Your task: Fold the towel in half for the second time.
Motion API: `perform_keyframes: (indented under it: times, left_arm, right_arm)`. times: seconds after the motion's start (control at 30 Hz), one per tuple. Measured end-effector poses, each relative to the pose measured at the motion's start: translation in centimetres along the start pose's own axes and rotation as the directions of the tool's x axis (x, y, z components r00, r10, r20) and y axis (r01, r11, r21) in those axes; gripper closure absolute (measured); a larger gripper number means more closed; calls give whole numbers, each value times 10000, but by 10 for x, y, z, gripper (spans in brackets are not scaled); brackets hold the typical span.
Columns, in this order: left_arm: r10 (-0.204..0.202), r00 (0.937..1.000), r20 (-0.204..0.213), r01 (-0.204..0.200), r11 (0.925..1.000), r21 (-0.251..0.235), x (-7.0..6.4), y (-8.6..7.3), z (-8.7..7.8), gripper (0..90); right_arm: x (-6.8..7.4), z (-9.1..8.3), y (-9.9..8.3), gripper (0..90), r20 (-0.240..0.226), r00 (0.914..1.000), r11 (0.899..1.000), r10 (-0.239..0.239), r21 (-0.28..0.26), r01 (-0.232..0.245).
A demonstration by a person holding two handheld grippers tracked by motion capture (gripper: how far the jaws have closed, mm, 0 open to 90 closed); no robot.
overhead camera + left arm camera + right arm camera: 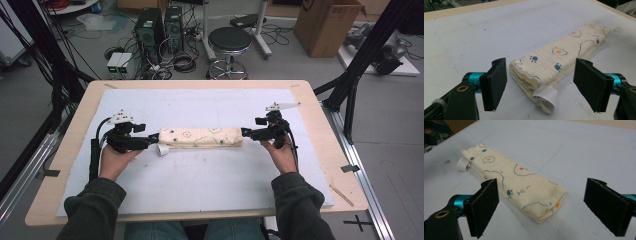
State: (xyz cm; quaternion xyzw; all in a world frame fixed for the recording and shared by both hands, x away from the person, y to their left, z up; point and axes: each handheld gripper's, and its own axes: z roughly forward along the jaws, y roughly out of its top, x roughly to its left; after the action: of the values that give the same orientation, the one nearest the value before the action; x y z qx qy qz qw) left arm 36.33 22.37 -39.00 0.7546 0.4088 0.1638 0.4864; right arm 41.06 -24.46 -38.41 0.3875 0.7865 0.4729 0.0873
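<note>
The cream, paw-printed folded cloth (201,137) lies mid-desk (200,190) between both hand-held grippers — left hand-held gripper (541,85) and right hand-held gripper (541,207) gape wide at its ends. Pinching only the top layers could unfold it — or snag its white label (546,98).

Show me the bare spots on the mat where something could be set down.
Free: the wide strip of white mat between the folded cloth and the table's far edge, and the broad patch between cloth and the person's sleeves. Crowded: the cloth's two ends, where the left gripper and right gripper stand open.
</note>
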Motion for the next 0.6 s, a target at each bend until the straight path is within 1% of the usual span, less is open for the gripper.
perform_keyframes:
  times: [0.2,0.37,0.6]
  left_arm:
    - [-26,10000,30,26,10000,18,-1,-2,-3,274]
    - [74,10000,45,-74,9999,80,-2,-4,-4,273]
    - [131,9998,172,-132,9999,86,-6,-4,-7,273]
  right_arm:
    - [-1,-1,-5,120,65,10000,10000,-4,33,4]
    - [0,-2,-6,120,17,10000,10000,56,38,-56]
    - [1,-7,-8,120,-1,10000,10000,-46,-43,46]
